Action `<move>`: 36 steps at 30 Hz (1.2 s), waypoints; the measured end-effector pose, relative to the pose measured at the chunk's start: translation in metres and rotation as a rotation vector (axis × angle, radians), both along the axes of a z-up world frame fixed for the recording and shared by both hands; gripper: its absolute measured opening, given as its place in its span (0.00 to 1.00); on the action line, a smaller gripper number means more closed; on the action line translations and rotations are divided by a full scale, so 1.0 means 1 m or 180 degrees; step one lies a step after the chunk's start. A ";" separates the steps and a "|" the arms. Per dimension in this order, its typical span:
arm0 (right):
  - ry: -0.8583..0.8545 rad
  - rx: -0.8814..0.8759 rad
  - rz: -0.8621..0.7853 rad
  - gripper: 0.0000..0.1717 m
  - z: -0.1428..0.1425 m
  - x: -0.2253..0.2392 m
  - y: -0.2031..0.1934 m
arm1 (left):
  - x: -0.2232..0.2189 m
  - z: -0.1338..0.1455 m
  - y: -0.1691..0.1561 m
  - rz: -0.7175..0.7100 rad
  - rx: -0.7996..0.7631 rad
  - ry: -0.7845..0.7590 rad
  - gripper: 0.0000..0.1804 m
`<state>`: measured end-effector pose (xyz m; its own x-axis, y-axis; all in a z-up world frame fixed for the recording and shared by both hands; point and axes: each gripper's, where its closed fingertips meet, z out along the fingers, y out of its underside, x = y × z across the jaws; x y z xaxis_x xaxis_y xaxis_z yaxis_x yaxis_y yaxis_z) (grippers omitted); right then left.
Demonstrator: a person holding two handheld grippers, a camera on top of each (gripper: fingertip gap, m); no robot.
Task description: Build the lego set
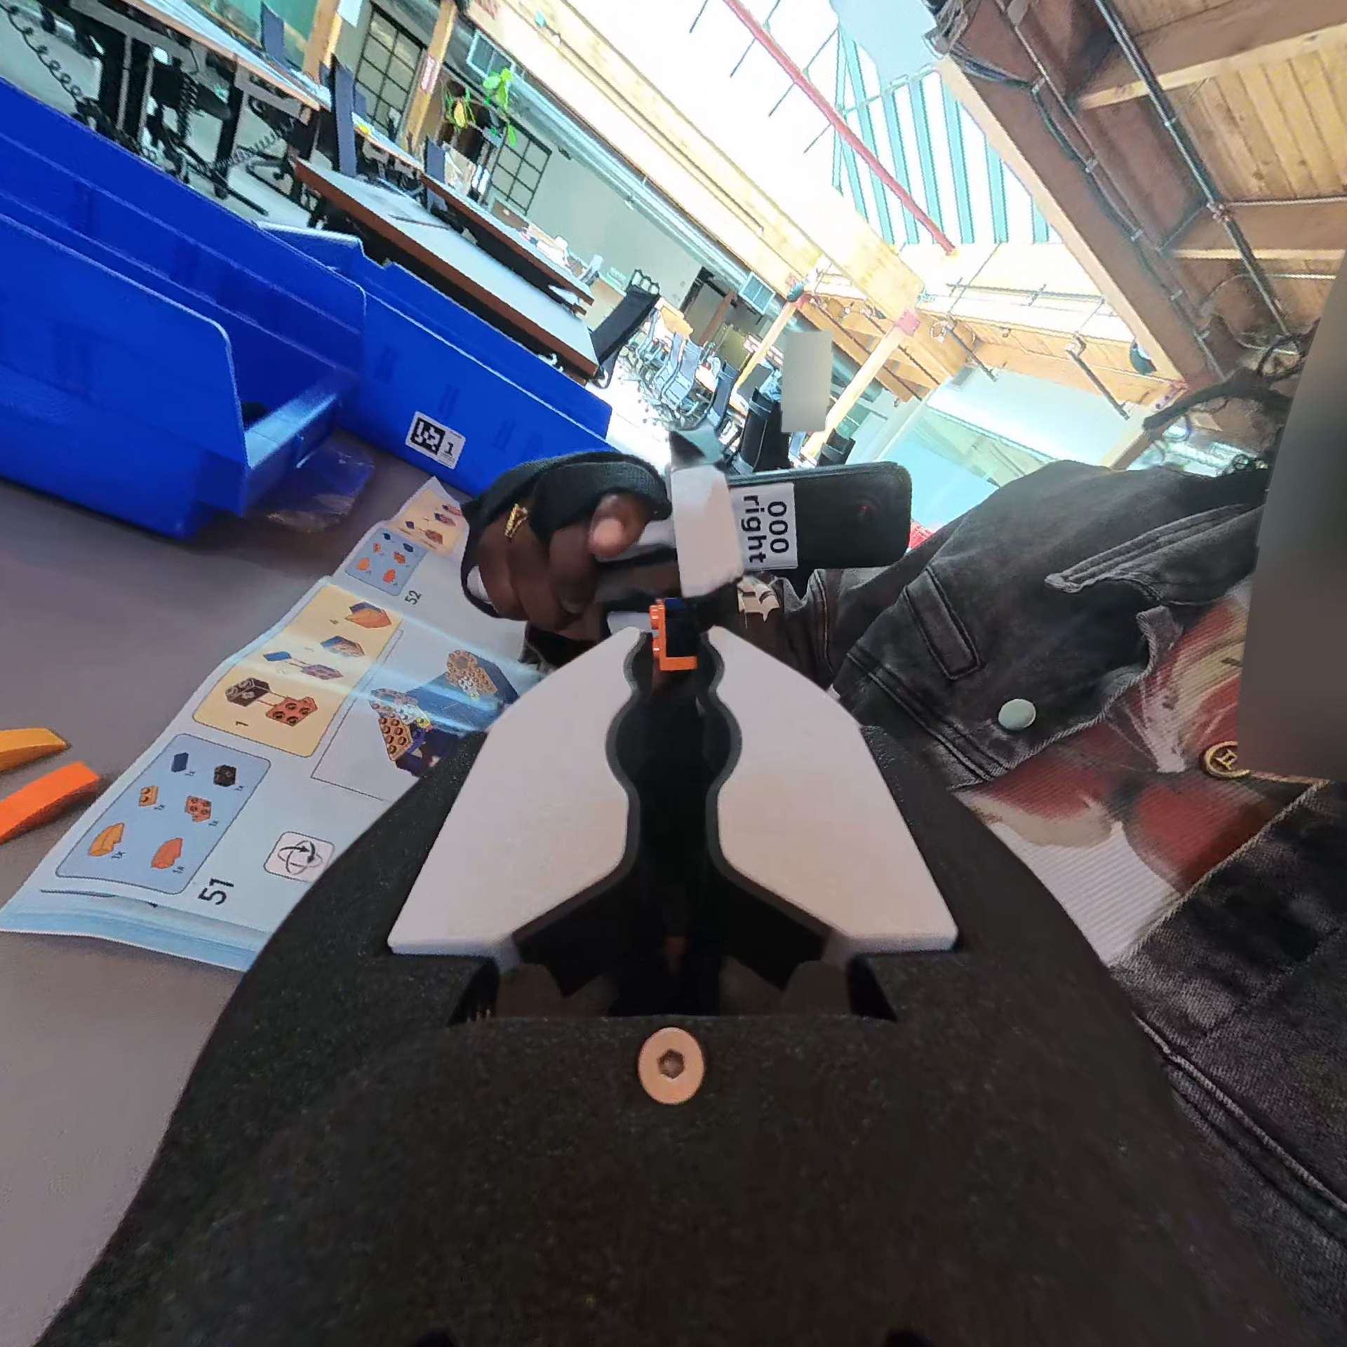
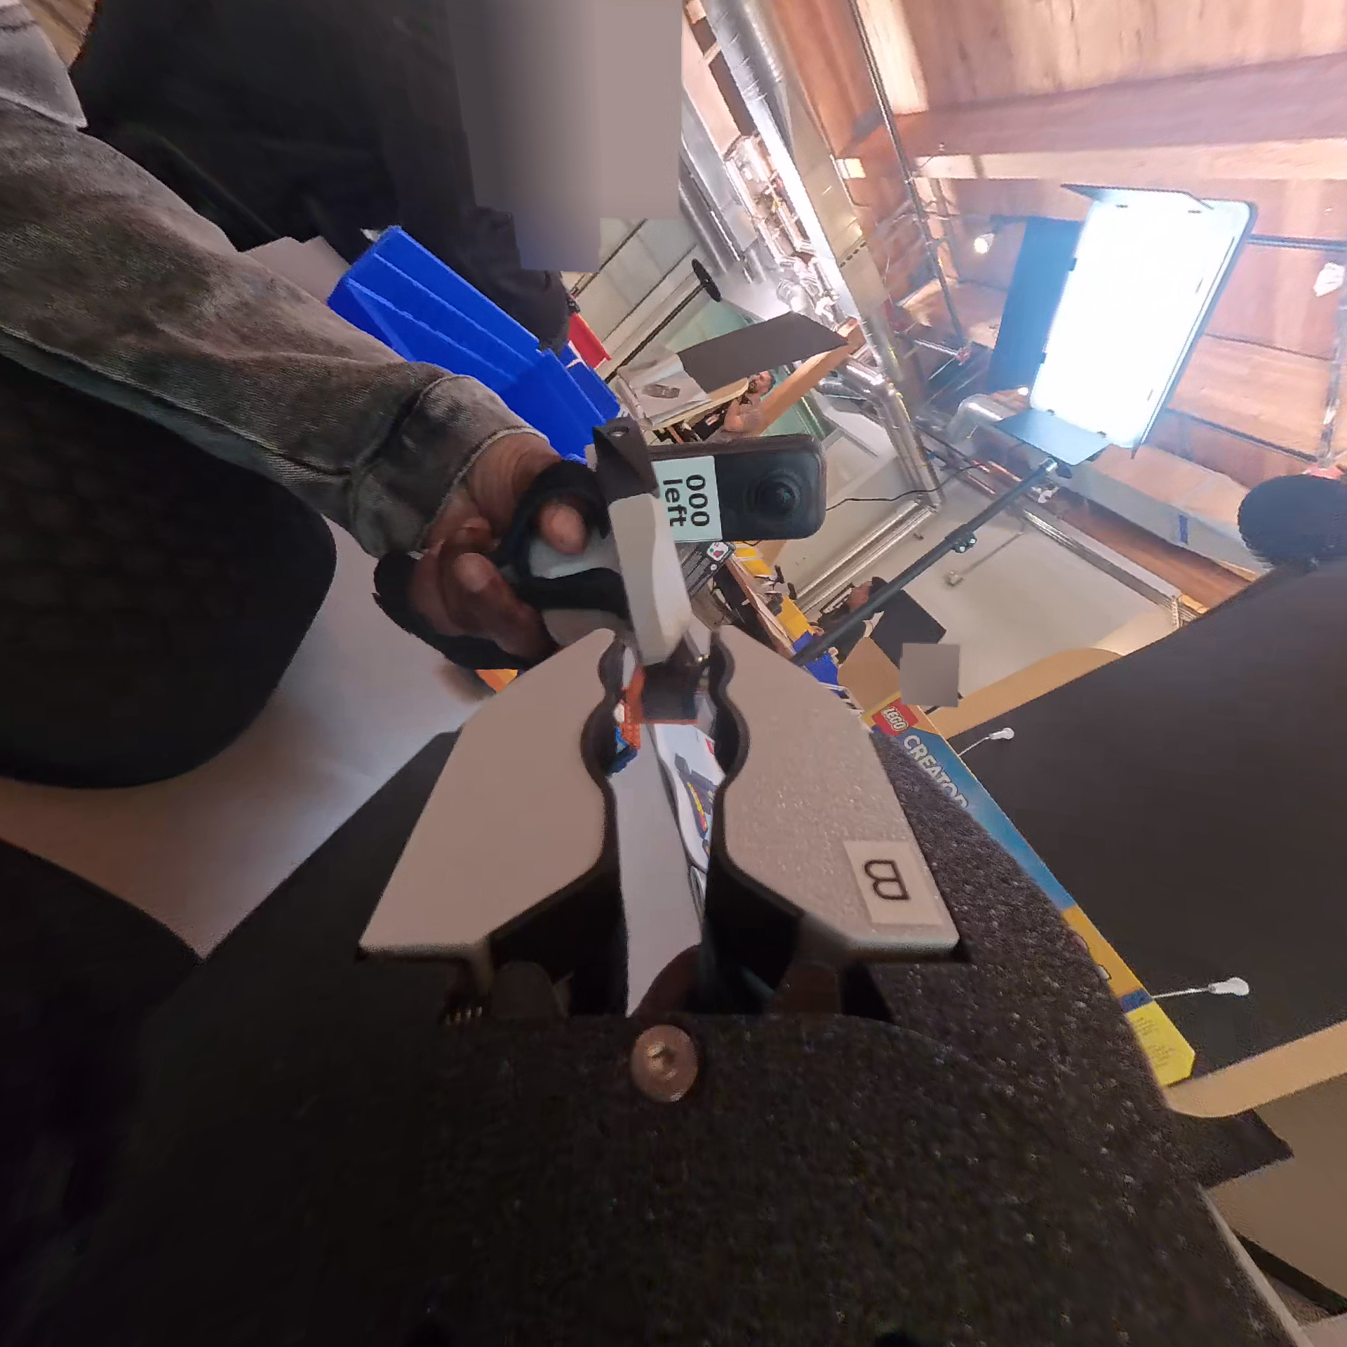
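A small brick assembly (image 1: 674,660) of orange, black and blue pieces is held in the air between my two grippers, which face each other. My left gripper (image 1: 672,641) is shut on it, with both pads pressed on its sides. In the right wrist view the assembly (image 2: 667,701) stands between the fingertips of my right gripper (image 2: 665,649), with a thin gap between it and the right pad, so this gripper is open around it. One white finger (image 2: 652,583) of the left gripper reaches down onto the assembly. The right gripper's body (image 1: 703,536) shows just beyond the assembly.
An open instruction booklet (image 1: 240,729) lies on the grey table (image 1: 87,656). Blue bins (image 1: 146,364) stand behind it. Two orange curved pieces (image 1: 36,787) lie at the left edge. A building-set box (image 2: 1020,860) lies to the right. A person's dark jacket (image 1: 1020,619) is close by.
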<state>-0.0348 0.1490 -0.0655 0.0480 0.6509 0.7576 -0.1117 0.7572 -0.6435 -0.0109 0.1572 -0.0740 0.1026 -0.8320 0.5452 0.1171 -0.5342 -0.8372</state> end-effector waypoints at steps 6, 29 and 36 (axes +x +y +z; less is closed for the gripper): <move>-0.0141 -0.0375 0.0232 0.08 -0.005 0.000 -0.003 | 0.002 -0.005 -0.002 -0.0077 -0.0080 0.0056 0.06; 0.0259 -0.0387 -0.0075 0.08 0.014 -0.001 0.007 | -0.005 0.013 0.008 0.0120 -0.0031 -0.0439 0.06; 0.0541 -0.0408 0.0027 0.09 0.030 0.005 -0.003 | -0.001 0.030 0.001 0.0293 0.0723 -0.0466 0.06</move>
